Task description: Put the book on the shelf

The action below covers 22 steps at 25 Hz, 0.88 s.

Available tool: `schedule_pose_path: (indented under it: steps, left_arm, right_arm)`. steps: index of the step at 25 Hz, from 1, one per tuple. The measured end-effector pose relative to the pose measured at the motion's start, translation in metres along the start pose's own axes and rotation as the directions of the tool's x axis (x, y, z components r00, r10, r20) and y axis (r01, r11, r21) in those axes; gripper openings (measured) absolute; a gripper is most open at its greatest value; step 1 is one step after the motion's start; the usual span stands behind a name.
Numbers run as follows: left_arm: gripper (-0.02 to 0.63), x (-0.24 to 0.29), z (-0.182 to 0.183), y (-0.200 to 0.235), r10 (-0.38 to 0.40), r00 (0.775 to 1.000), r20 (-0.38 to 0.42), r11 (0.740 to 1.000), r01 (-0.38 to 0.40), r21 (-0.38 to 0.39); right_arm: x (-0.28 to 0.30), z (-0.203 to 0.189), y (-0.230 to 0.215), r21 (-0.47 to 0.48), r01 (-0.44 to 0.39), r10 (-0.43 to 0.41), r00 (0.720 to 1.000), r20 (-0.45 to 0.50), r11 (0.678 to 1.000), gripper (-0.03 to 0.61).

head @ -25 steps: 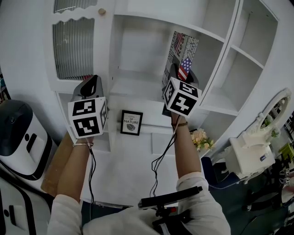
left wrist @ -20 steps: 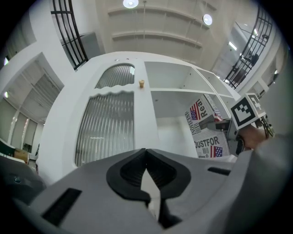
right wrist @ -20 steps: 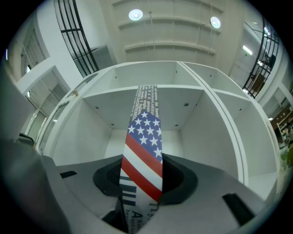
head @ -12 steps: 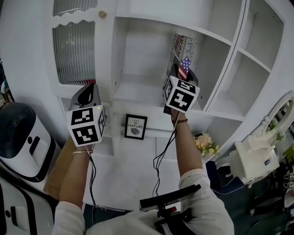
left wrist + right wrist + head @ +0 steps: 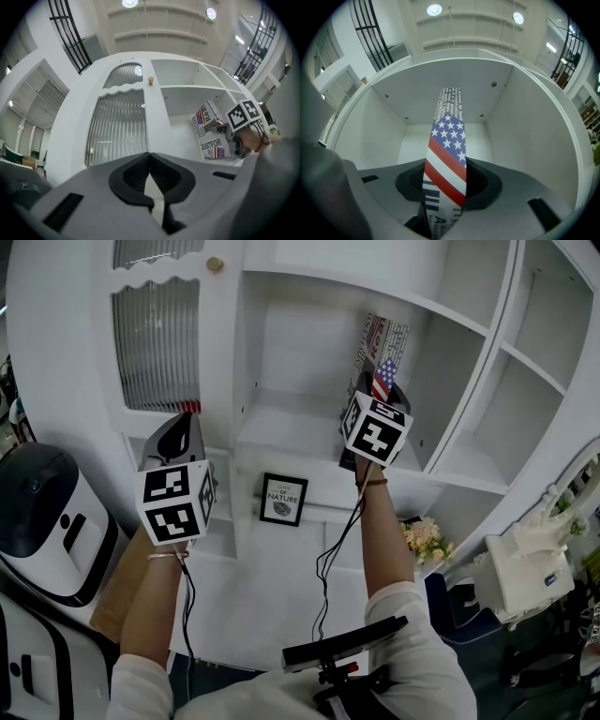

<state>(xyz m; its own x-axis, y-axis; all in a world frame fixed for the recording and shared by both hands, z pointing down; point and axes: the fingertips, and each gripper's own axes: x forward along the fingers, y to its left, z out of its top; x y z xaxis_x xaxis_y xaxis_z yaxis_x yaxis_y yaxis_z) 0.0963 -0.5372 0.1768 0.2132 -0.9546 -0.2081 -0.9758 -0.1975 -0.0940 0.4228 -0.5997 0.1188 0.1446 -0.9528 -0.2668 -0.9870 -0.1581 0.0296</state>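
The book [image 5: 380,345], with a stars-and-stripes spine and printed covers, stands nearly upright inside the open middle compartment [image 5: 291,362] of the white shelf unit. My right gripper [image 5: 373,388] is shut on its lower spine. In the right gripper view the flag spine [image 5: 447,154] fills the gap between the jaws, with the compartment's back wall behind it. Whether the book's bottom edge rests on the shelf board is hidden. My left gripper [image 5: 185,420] hangs to the left in front of the ribbed door, its jaws together with nothing in them [image 5: 150,157]. From there I see the book [image 5: 210,133] and the right gripper [image 5: 229,127].
A ribbed glass door [image 5: 155,343] with a round knob [image 5: 216,263] closes the left part of the unit. A small framed print [image 5: 282,500] stands on the lower shelf. More open compartments [image 5: 497,399] lie to the right. A white appliance [image 5: 42,512] and flowers [image 5: 424,538] stand lower down.
My right gripper has carried the book a little further into the compartment. The left gripper has shifted only slightly, and the whole view has drifted.
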Motion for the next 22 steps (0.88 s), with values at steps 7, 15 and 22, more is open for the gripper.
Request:
schedule_pose_path:
  steps: [7,15,22]
  left_arm:
    - [0.008,-0.004,-0.003,0.001,0.004,1.000,-0.003,1.000,-0.004,-0.003]
    - [0.008,-0.012,-0.009,0.002,0.007,1.000,-0.014,1.000,-0.007,-0.018]
    - [0.008,-0.018,-0.024,-0.006,-0.010,0.999,-0.039,1.000,0.009,-0.022]
  right_arm:
    - [0.001,-0.008,0.001,-0.025,0.012,-0.012,1.000,-0.006,1.000,0.172]
    - [0.000,-0.006,0.005,-0.041,0.000,-0.001,1.000,-0.029,0.999,0.178]
    - [-0.007,0.002,0.004,-0.046,0.007,-0.009,0.999,-0.032,0.999,0.236]
